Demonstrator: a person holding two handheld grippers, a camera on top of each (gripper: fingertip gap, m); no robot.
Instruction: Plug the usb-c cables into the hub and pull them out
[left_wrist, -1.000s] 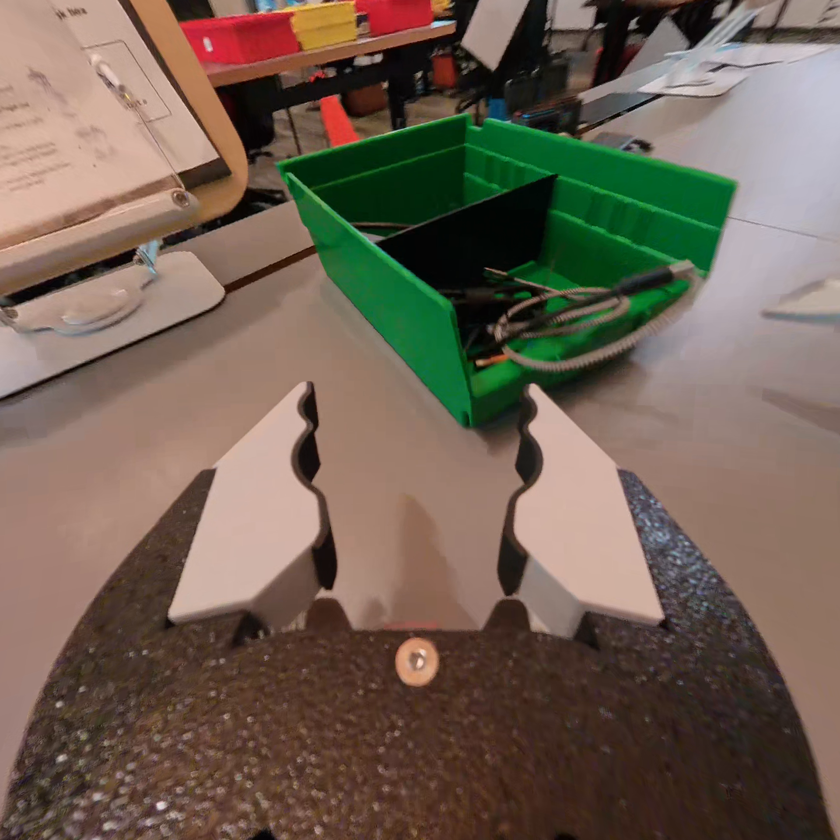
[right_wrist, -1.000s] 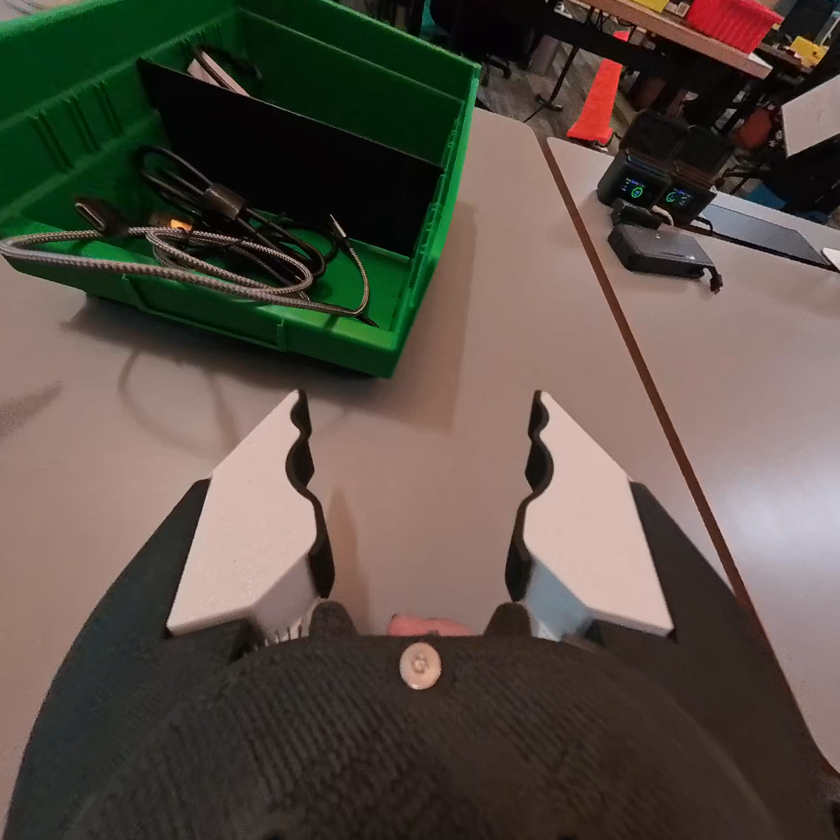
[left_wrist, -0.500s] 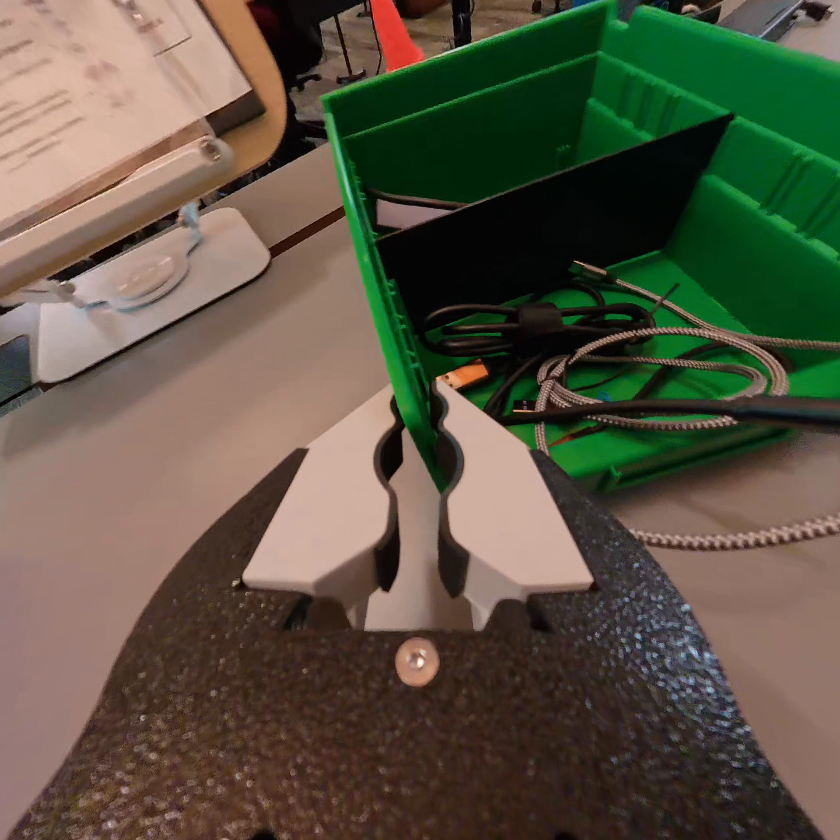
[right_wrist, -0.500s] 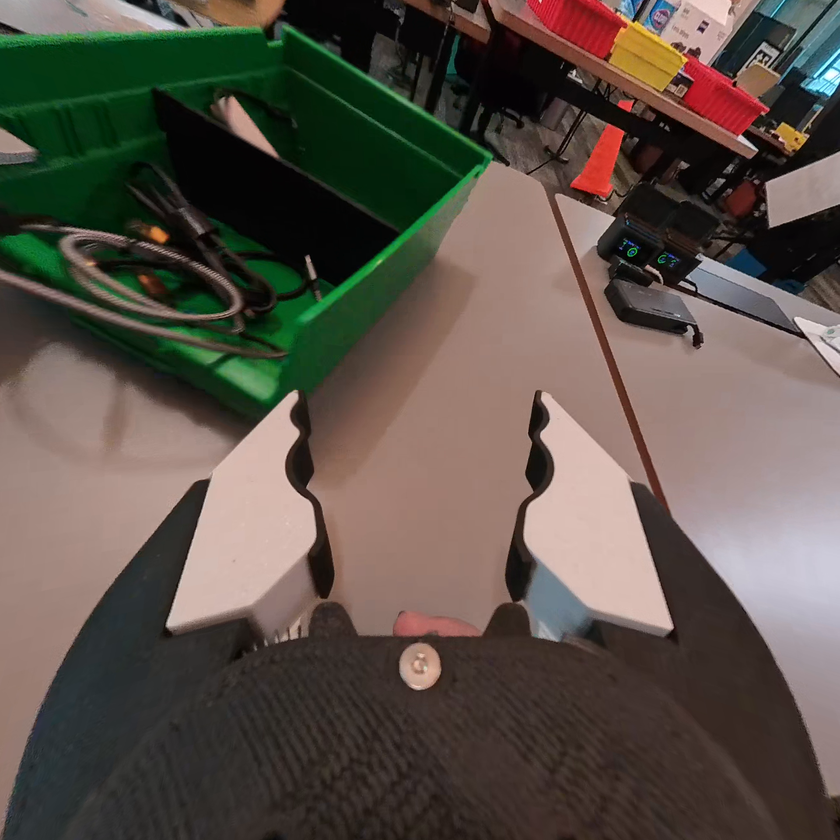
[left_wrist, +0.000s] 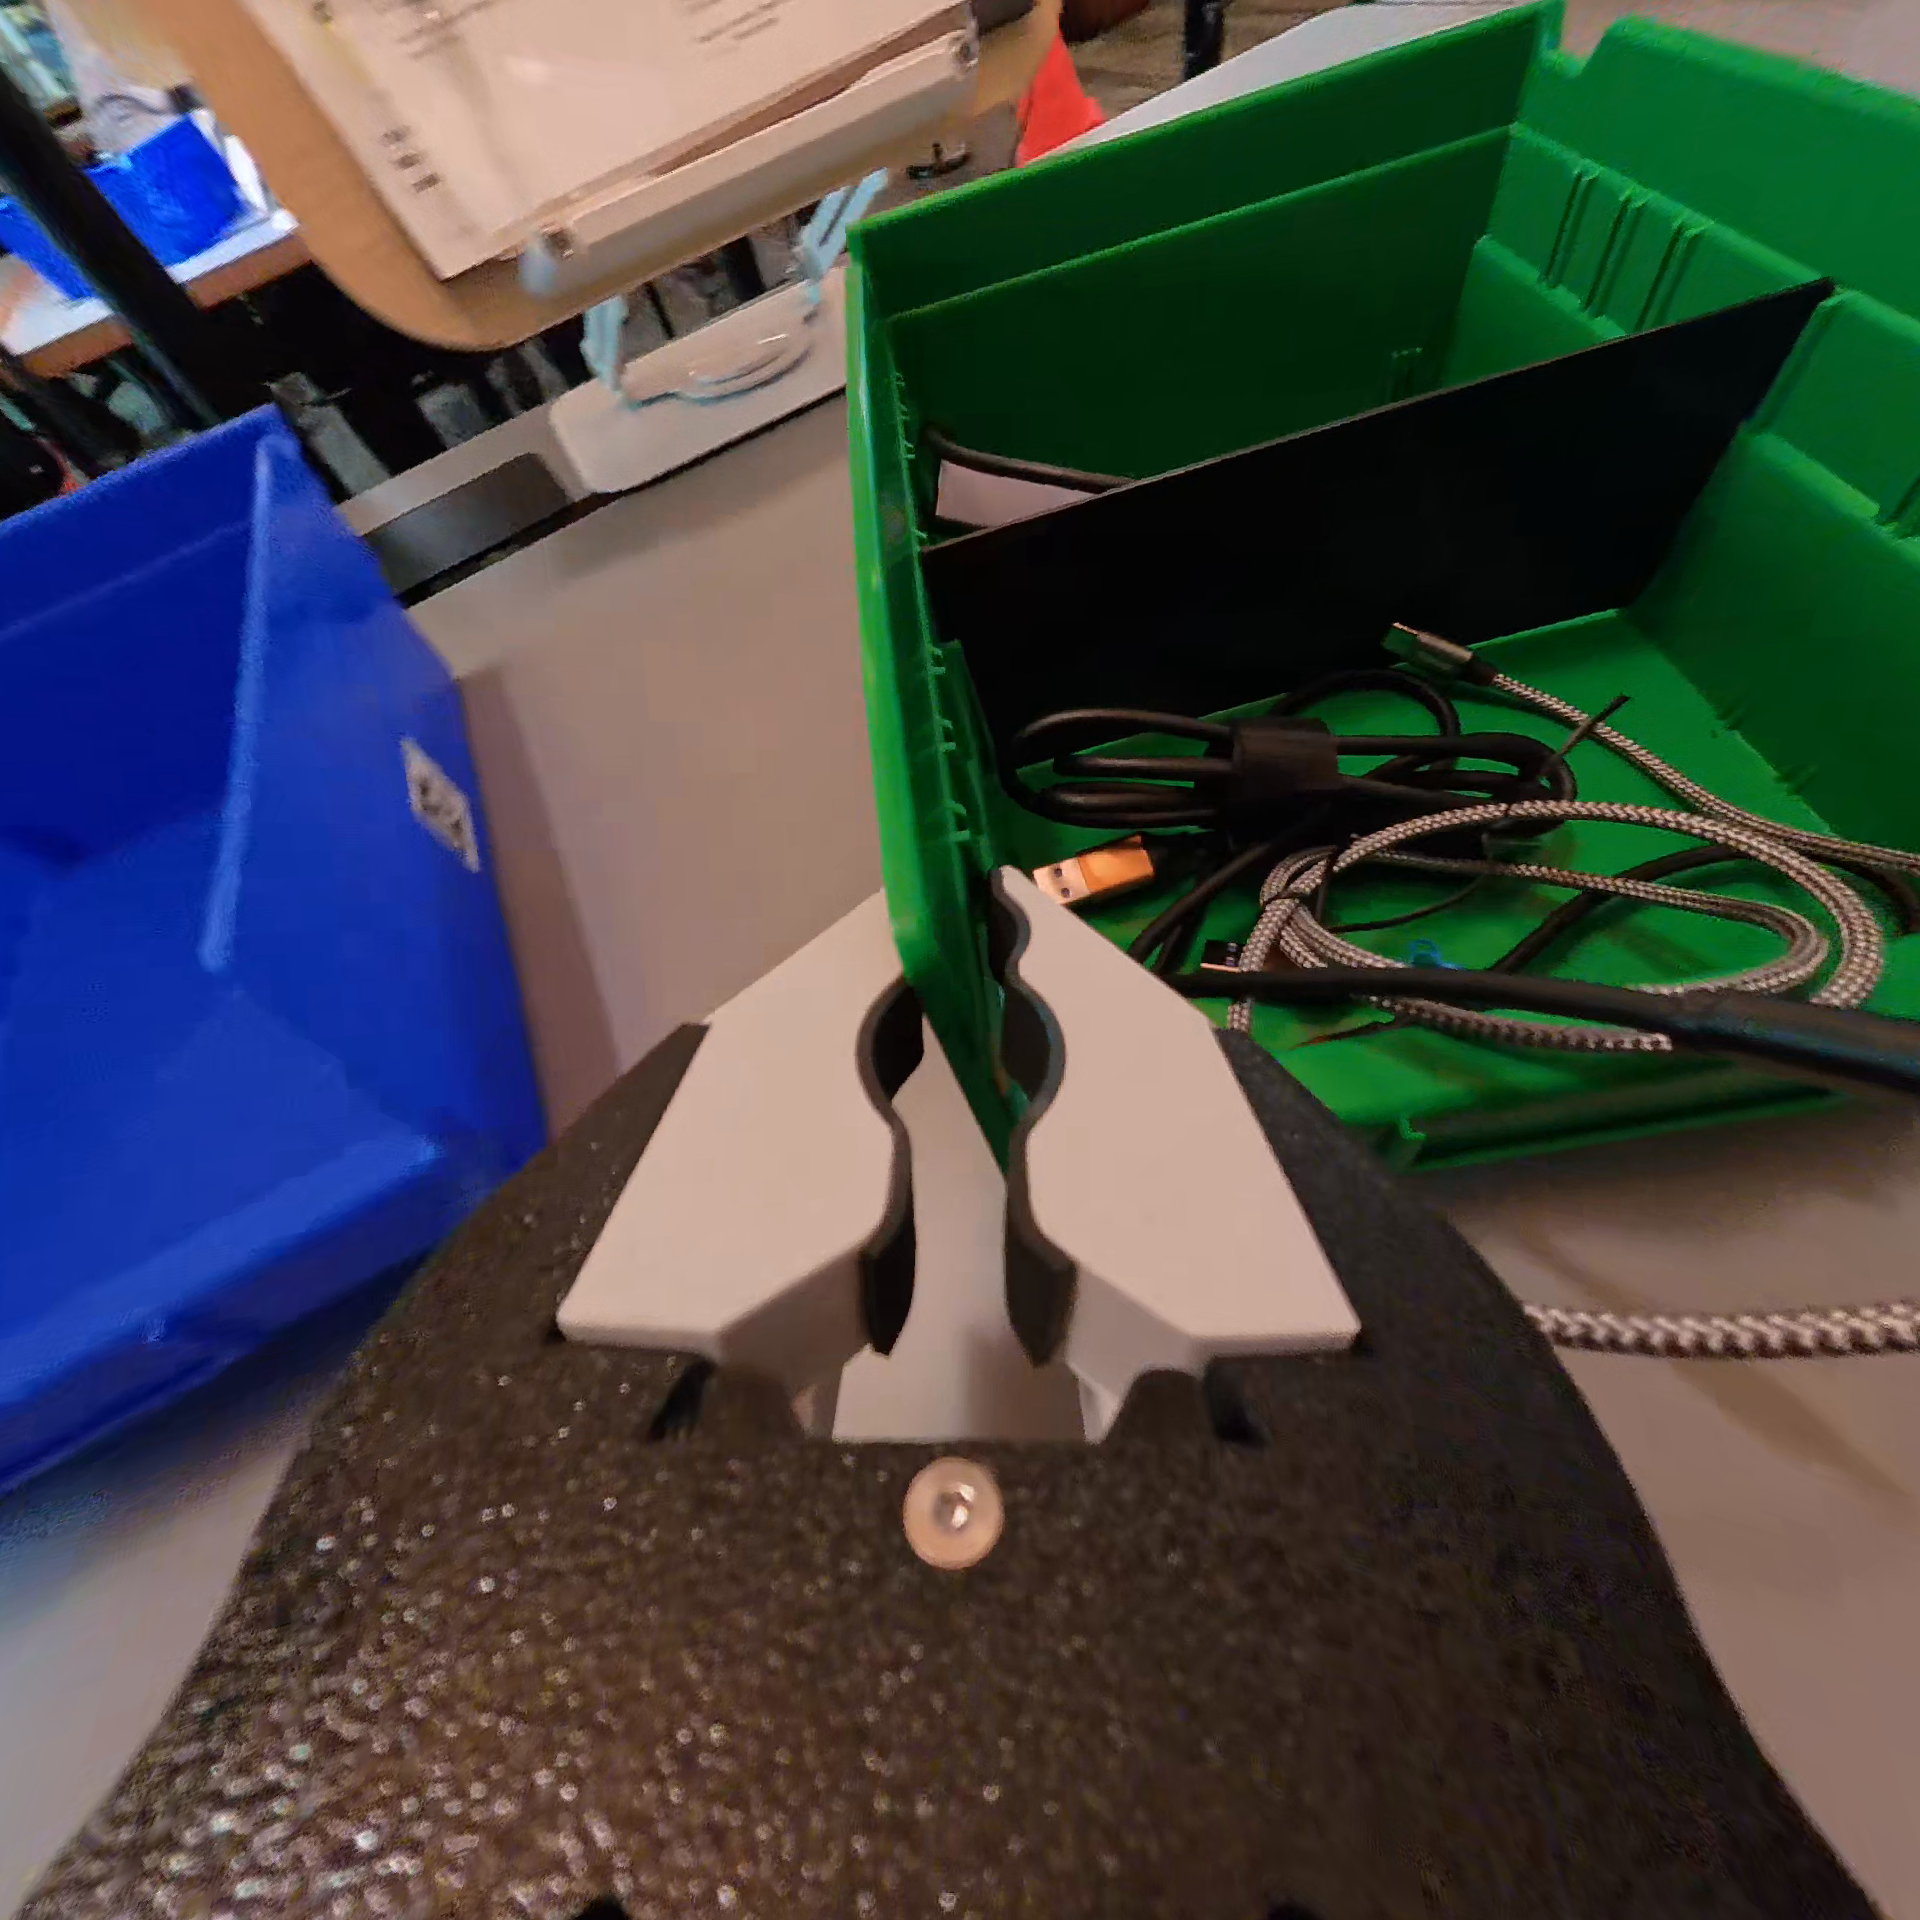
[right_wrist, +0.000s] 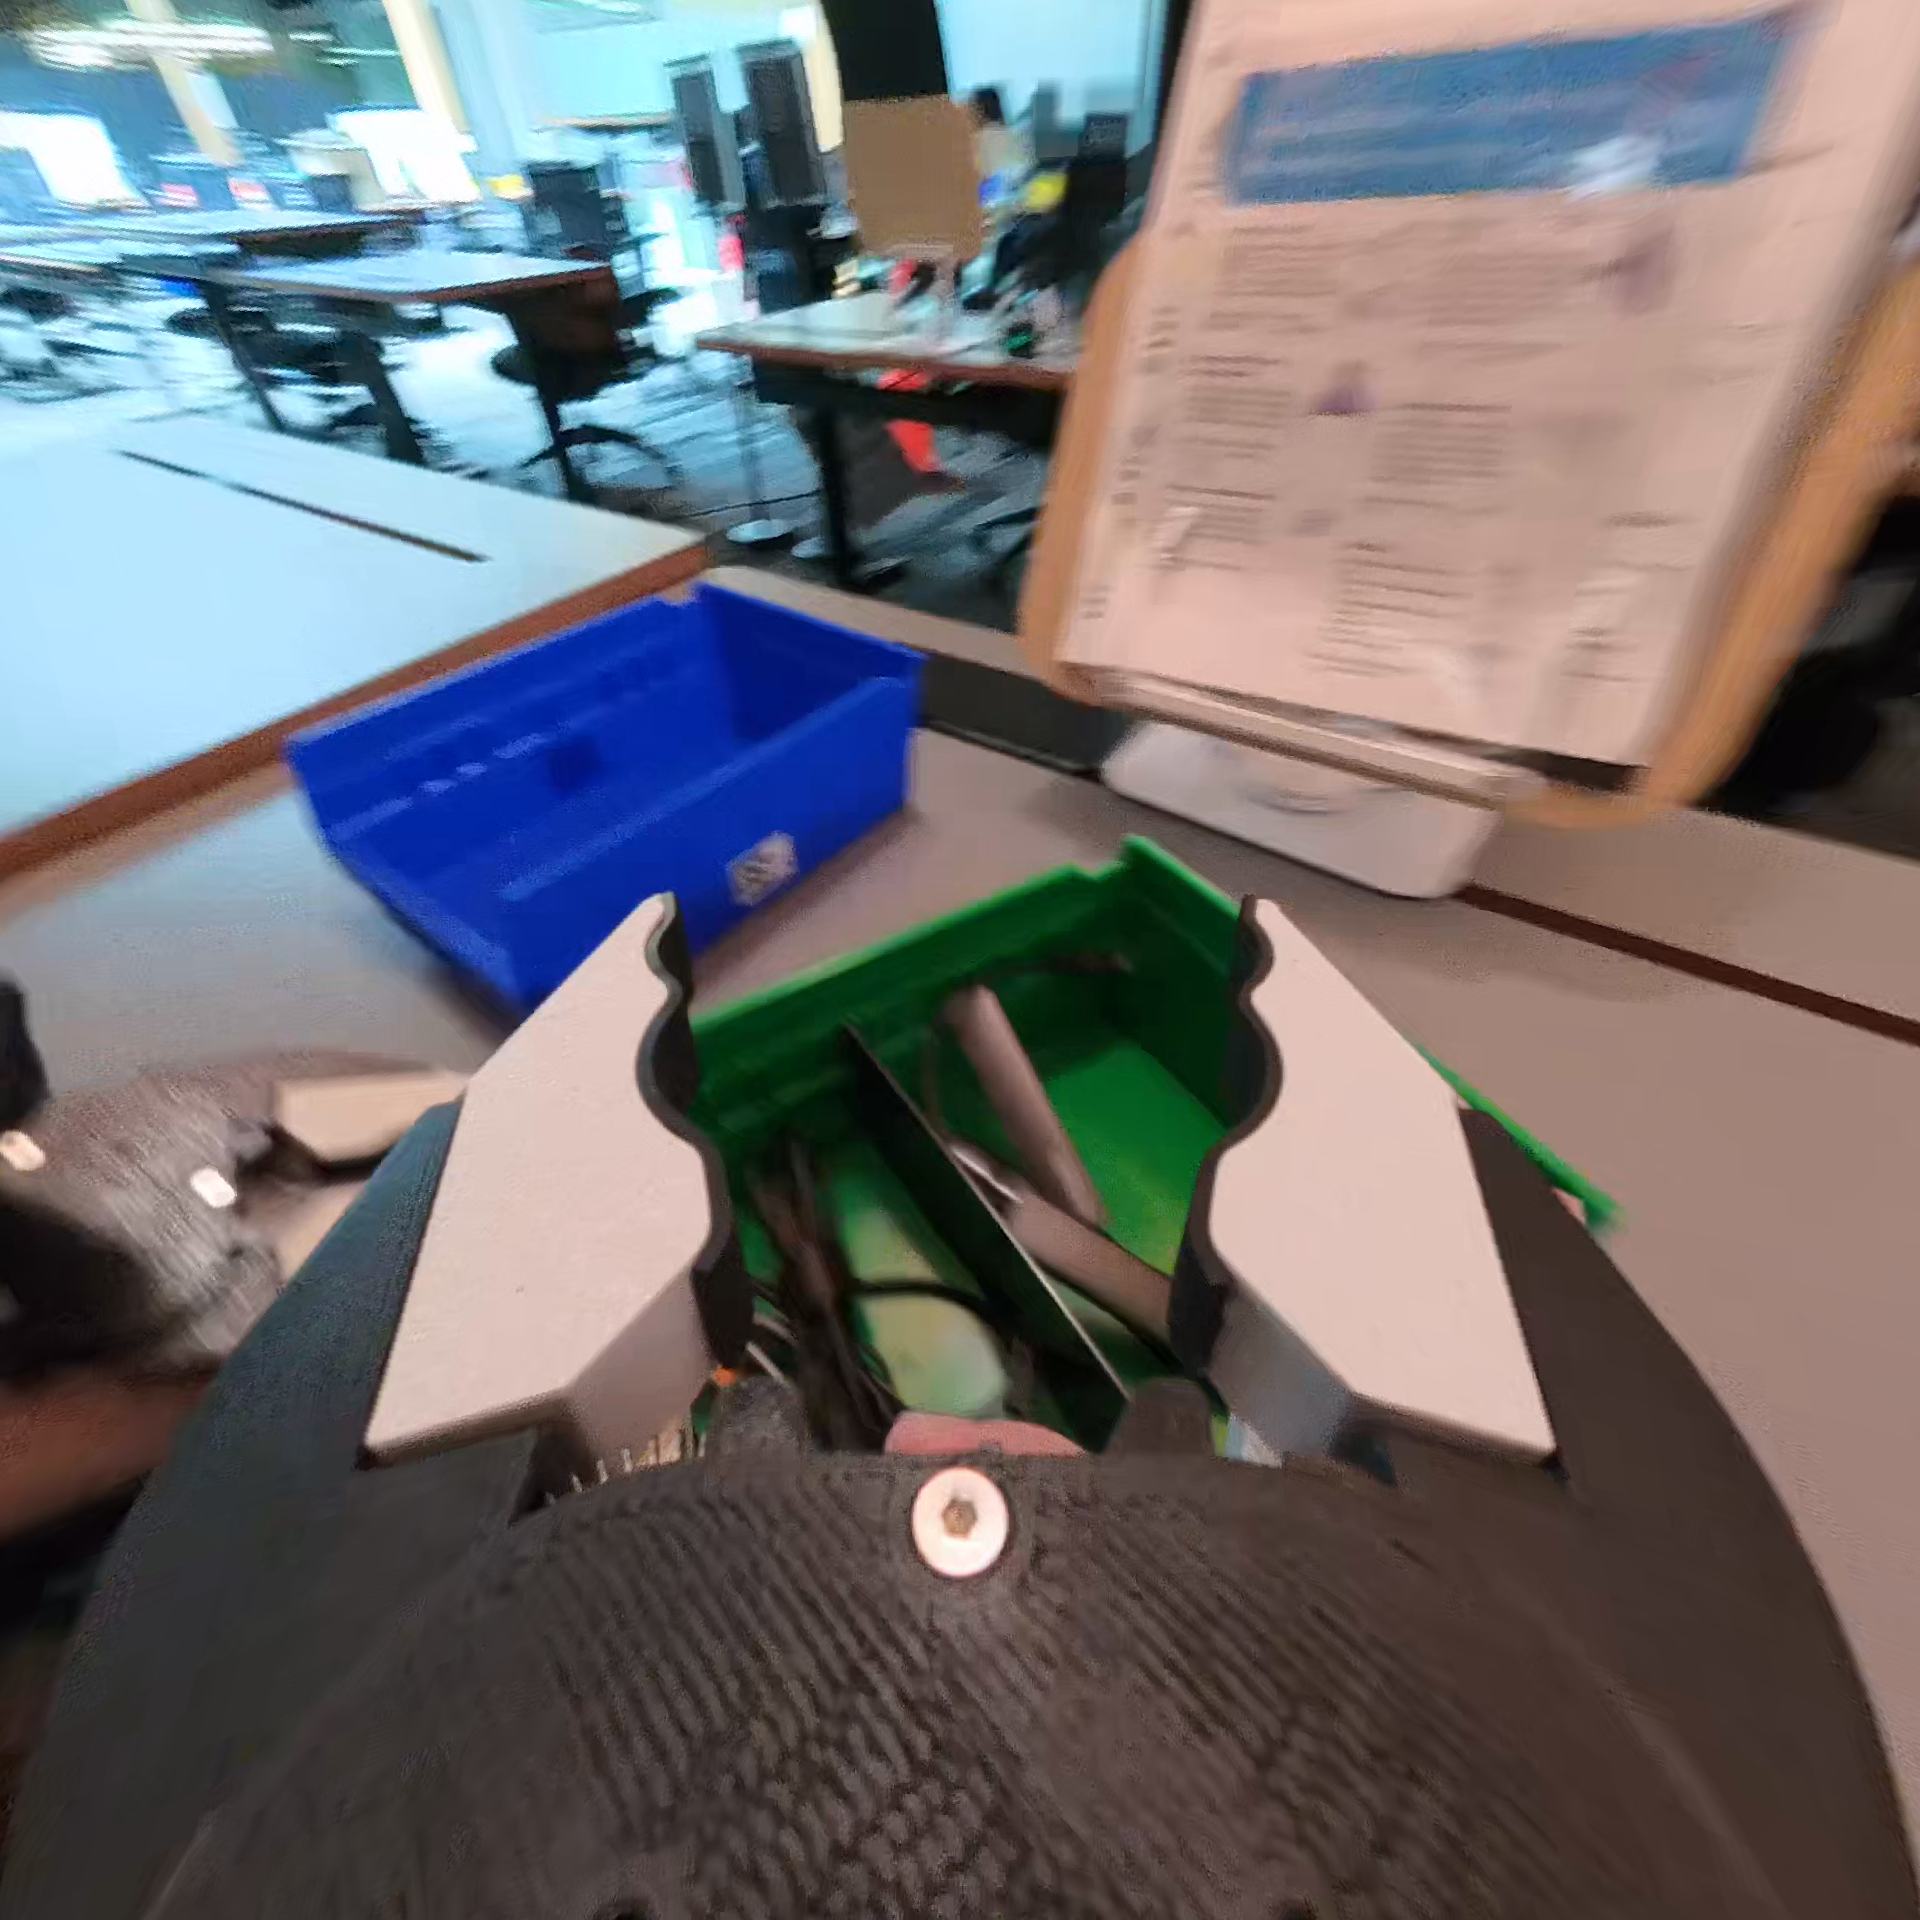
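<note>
A green bin stands on the grey table, split by a black divider. Its front part holds a tangle of cables: a grey braided cable, black cables and an orange plug. My left gripper is shut on the bin's left side wall near the front corner. My right gripper is open and empty, hovering over the green bin. Between its fingers a grey bar-shaped thing lies in the back part, behind the divider. The left gripper shows at the left there.
A blue bin stands close to the left of the green one; it also shows in the right wrist view. A paper stand on a white base is behind the bins. A braided cable end trails on the table. Across from one pair of fingers to the other is roughly 20 cm.
My left gripper went to the green bin and shut on its side wall, and still holds it. My right gripper swung from the table beside the bin to above it, still open.
</note>
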